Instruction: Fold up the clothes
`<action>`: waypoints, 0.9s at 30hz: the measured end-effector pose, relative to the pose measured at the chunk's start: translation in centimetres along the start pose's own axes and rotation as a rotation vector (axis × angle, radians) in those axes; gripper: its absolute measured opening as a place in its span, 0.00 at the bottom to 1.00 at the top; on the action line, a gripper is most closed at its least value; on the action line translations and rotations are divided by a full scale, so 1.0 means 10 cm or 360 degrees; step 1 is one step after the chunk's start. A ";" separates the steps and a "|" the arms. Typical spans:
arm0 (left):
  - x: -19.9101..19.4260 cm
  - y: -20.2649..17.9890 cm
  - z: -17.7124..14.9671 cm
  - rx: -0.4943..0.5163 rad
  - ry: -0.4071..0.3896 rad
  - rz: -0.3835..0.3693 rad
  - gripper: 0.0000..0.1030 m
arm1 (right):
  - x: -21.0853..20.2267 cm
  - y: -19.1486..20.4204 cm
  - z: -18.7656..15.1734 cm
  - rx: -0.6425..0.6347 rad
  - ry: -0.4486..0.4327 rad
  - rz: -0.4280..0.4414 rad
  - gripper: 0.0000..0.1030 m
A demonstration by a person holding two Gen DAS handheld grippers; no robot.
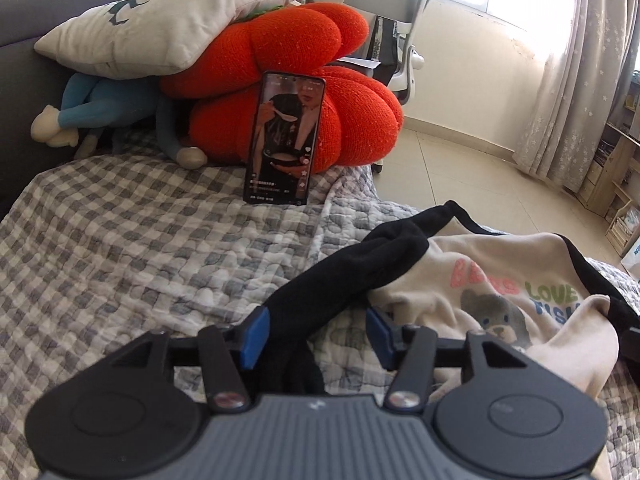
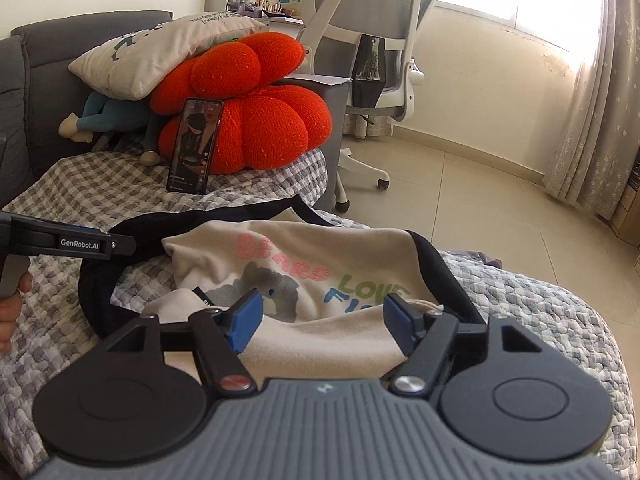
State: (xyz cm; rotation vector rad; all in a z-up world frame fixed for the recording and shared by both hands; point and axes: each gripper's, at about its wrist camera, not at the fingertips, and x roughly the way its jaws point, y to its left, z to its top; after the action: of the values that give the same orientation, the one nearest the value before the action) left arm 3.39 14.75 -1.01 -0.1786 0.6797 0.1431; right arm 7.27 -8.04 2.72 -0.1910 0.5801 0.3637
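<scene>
Item: cream sweatshirt (image 2: 320, 264) with black sleeves and trim, printed with a grey bear and coloured lettering. Lies crumpled and partly doubled over on the checked quilt (image 1: 132, 240) of the bed, at the edge nearest the tiled floor.

Item: black sleeve (image 1: 344, 268). Runs from the sweatshirt body toward the left gripper (image 1: 318, 334) and passes between its blue pads; jaws stand about half open, pads clear of the cloth, nothing gripped.

Item: right gripper (image 2: 324, 320). Hovers over the lower part of the cream body, jaws well apart, nothing held; blue pads sit above the fabric rather than pinching it.

Item: person's hand (image 2: 10, 300), seen at the frame edge on the left gripper's handle.

Background: phone (image 1: 286, 138) propped upright against an orange pumpkin cushion (image 1: 304, 80), a beige pillow (image 1: 160, 20) on top, an office chair (image 2: 360, 40) beyond.

Handling note, as judgement: the garment appears mid-fold, both grippers free. A good next hold would take the sleeve near its cuff and the hem at a single layer, so that the body flattens before it is folded; bunched layers risk a lopsided fold, and cloth near the bed edge could slide off.
</scene>
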 end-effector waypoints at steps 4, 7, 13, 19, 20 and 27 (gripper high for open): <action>-0.05 0.15 -0.06 -0.0125 0.0021 0.0004 0.57 | -0.10 0.08 -0.05 0.0009 0.0003 0.0039 0.69; -0.04 0.22 -0.12 -0.0190 0.0061 -0.0005 0.57 | -0.18 0.13 -0.08 0.0034 -0.0007 0.0076 0.69; 0.02 0.20 -0.23 -0.0193 0.0131 -0.0024 0.56 | -0.26 0.25 -0.16 0.0012 0.0001 0.0173 0.70; 0.09 0.15 -0.31 -0.0172 0.0179 -0.0019 0.40 | -0.26 0.43 -0.20 -0.0025 0.0030 0.0338 0.70; 0.10 0.14 -0.32 -0.0166 0.0179 -0.0015 0.38 | -0.25 0.47 -0.21 -0.0040 0.0033 0.0353 0.70; 0.08 0.15 -0.33 -0.0150 0.0139 -0.0002 0.16 | -0.14 0.71 -0.25 -0.0170 0.0028 0.0364 0.70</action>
State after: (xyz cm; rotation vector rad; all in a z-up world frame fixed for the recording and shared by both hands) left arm 1.71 15.56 -4.18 -0.2773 0.7605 0.1668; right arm 2.15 -2.61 0.92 -0.2310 0.6019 0.6159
